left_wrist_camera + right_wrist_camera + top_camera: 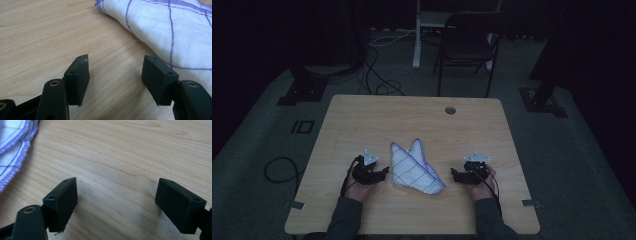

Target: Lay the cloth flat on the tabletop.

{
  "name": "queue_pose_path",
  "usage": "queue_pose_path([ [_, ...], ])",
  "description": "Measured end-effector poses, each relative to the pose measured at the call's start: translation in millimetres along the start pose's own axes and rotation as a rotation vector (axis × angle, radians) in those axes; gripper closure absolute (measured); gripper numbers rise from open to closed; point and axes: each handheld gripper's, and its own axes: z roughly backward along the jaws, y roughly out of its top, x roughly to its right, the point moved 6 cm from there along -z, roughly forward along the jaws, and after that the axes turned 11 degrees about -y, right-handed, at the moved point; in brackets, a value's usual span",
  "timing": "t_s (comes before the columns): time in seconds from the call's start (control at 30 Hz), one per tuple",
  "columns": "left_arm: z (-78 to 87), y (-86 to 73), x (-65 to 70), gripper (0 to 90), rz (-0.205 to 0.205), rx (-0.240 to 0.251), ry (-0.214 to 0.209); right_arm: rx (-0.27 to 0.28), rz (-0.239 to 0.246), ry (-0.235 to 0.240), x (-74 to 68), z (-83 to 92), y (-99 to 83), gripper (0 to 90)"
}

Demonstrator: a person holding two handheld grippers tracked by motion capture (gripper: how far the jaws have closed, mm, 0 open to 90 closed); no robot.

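Now both grippers, left [385,171] and right [454,174], fingers wide apart, empty, flanking cloth [412,167].

the cloth [414,169] is white, crossed by thin purple lines in a wide check, with a purple stitched edge all round; in the left gripper view the weave looks finely textured and the lines run dark violet, and in the right gripper view the hem is a paler lilac. the table [362,120] is light wood, pale tan with darker brown grain streaks. the left gripper [384,171] and right gripper [454,175] are black, each topped with a grey plate; brass-coloured rings sit in the black jaws. the sleeves [344,220] are dark grey. the chair [467,45] is black, the floor [257,140] dull grey-green
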Motion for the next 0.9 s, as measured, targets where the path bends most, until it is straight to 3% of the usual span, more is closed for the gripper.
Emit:
queue_pose_path([
  [0.07,0.0,0.0,0.0,39.7,0.0,0.0,0.0,-0.002,-0.001,0.0,0.2,0.3,0.3,22.3],
  [0.13,0.8,0.2,1.7,42.5,-0.005,-0.004,-0.013,-0.007,-0.006,-0.006,1.4,2.7,1.2,36.0],
  [0.17,1.1,0.3,2.5,46.0,-0.01,-0.008,-0.018,-0.006,-0.004,0.007,1.6,4.9,1.6,46.4],
  [0.23,1.5,0.1,3.2,48.1,-0.013,-0.011,-0.022,-0.001,-0.014,0.044,0.2,7.3,1.3,51.2],
  [0.4,2.2,0.2,1.5,51.7,-0.003,-0.007,-0.024,-0.001,0.0,0.054,-5.0,8.4,1.9,53.9],
  [0.43,3.1,-0.2,0.5,53.6,0.013,-0.008,0.006,0.001,0.002,0.061,-6.7,9.3,2.6,54.8],
  [0.5,4.1,-0.4,-0.7,55.4,0.023,-0.01,0.017,0.004,0.005,0.062,-9.0,11.8,3.7,54.8],
  [0.63,5.0,-0.3,-2.4,56.1,0.04,-0.007,0.01,0.01,0.005,0.064,-13.5,17.6,4.3,55.3],
  [0.9,4.4,-0.3,-1.6,56.7,0.031,-0.005,0.01,0.087,0.029,0.097,-26.9,29.1,19.7,59.8],
])
